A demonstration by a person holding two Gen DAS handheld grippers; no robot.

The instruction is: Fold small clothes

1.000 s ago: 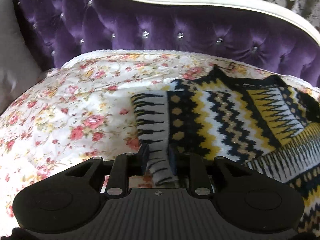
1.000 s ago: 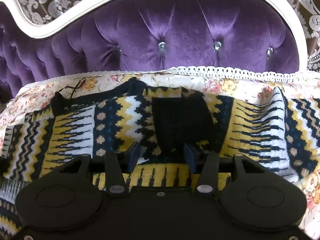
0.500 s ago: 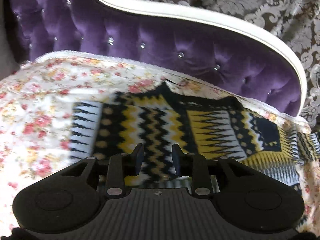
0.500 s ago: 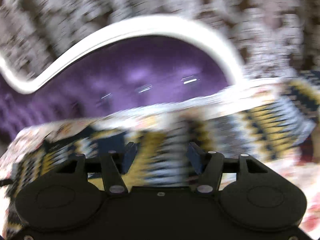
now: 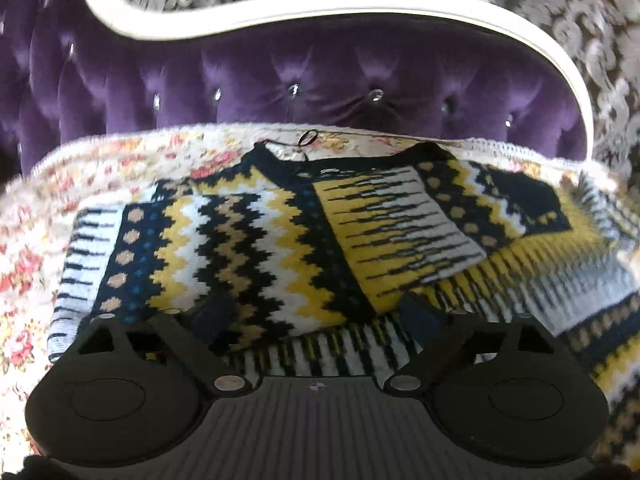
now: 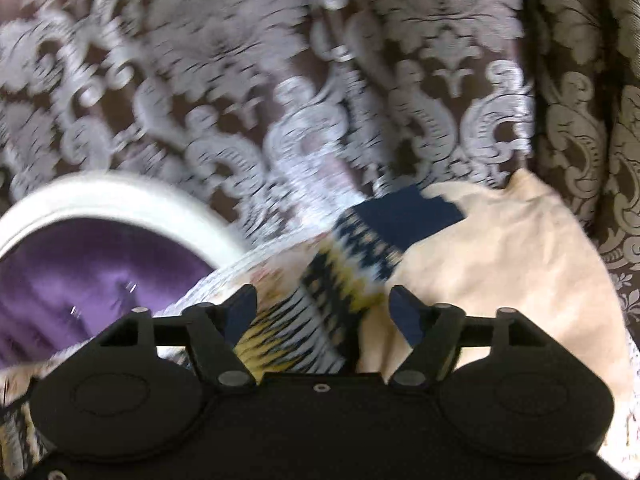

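A knitted sweater (image 5: 280,248) with black, yellow and white zigzag bands lies on a floral bedspread (image 5: 36,208), its left sleeve folded across the body. My left gripper (image 5: 320,316) is open just above the sweater's near part, holding nothing. In the right wrist view a sleeve (image 6: 340,280) of the same sweater stretches away to the right, its dark cuff (image 6: 408,220) lying on a cream pillow (image 6: 500,280). My right gripper (image 6: 324,312) is open over this sleeve, not gripping it. This view is blurred.
A purple tufted headboard (image 5: 320,84) with a white curved frame (image 5: 360,8) stands behind the bed. Brown damask curtains (image 6: 320,80) hang beyond it. The bedspread's lace edge (image 5: 520,148) runs along the headboard.
My left gripper let go of the sleeve's striped end, opened wide and swung right over the sweater body. My right gripper swung right, from the sweater's middle to the right sleeve by the pillow.
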